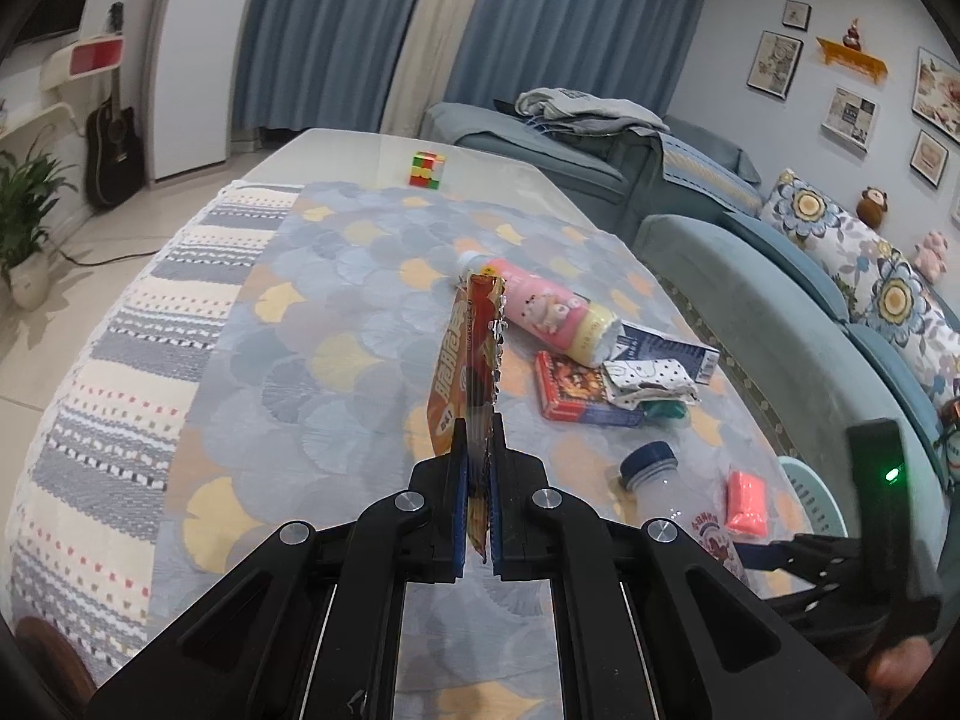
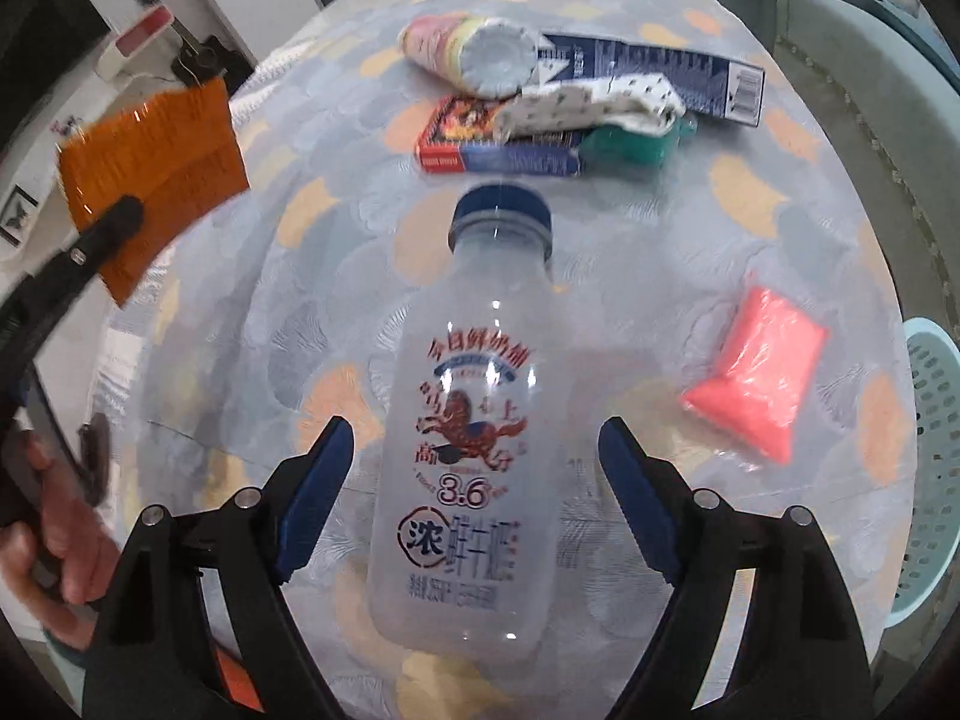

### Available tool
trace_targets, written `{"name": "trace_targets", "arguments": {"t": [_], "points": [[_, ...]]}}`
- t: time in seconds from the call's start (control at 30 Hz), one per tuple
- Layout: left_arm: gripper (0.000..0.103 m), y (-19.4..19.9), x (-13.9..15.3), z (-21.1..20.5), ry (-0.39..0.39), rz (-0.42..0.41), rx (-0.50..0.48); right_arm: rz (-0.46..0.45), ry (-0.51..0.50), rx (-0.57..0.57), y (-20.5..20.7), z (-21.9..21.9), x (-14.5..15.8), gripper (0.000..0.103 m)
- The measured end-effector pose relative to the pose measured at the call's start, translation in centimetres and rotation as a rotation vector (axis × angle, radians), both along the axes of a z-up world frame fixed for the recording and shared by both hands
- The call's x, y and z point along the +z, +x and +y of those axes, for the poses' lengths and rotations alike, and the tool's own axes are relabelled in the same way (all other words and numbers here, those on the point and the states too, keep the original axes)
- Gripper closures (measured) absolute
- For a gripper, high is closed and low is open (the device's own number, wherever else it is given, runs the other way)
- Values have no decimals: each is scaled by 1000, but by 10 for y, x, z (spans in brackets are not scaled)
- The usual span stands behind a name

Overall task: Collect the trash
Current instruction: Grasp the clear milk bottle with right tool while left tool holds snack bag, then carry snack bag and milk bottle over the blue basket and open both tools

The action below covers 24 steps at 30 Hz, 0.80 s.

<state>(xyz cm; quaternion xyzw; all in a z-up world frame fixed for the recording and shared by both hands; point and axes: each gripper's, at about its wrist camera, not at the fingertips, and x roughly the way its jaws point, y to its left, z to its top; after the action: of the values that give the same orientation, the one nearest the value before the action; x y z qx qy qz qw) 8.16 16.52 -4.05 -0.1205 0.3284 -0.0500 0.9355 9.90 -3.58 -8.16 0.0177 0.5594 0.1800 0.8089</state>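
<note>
My left gripper (image 1: 478, 450) is shut on an orange snack wrapper (image 1: 468, 354) and holds it upright above the table; the wrapper also shows in the right wrist view (image 2: 156, 168). My right gripper (image 2: 474, 456) is open, its fingers on either side of a clear milk bottle with a blue cap (image 2: 474, 420) lying on the tablecloth, not touching it. The same bottle shows in the left wrist view (image 1: 678, 498). A pink bottle (image 1: 552, 312), a red card box (image 1: 576, 390), a blue carton (image 2: 660, 72), a crumpled dotted cloth (image 2: 594, 102) and a pink packet (image 2: 756, 372) lie beyond.
A light blue basket (image 2: 930, 456) stands at the table's right edge. A colour cube (image 1: 427, 169) sits at the far end of the table. A teal sofa (image 1: 750, 276) with cushions runs along the right side.
</note>
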Motion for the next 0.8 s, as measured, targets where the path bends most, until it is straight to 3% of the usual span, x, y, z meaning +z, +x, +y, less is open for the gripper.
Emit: {"name": "trace_targets", "arguments": {"t": [0.1,0.17,0.23,0.53,0.8], "points": [[100,2,-1,-5,6,5,-12,-19,-27,4,-3,7,-5,28],[100,3,-2,-9,11,10,-21,-56,-45,23,-6,8,-2,47],[100,3,-1,-15,18,11,-33,-90,-40,28,-9,6,1,50],[100,-3,26,-56,7,-57,-143,-239,130,-87,-19,-62,38,51],[100,-1,68,-135,54,-129,-306,-375,208,-282,-28,-165,80,51]]}}
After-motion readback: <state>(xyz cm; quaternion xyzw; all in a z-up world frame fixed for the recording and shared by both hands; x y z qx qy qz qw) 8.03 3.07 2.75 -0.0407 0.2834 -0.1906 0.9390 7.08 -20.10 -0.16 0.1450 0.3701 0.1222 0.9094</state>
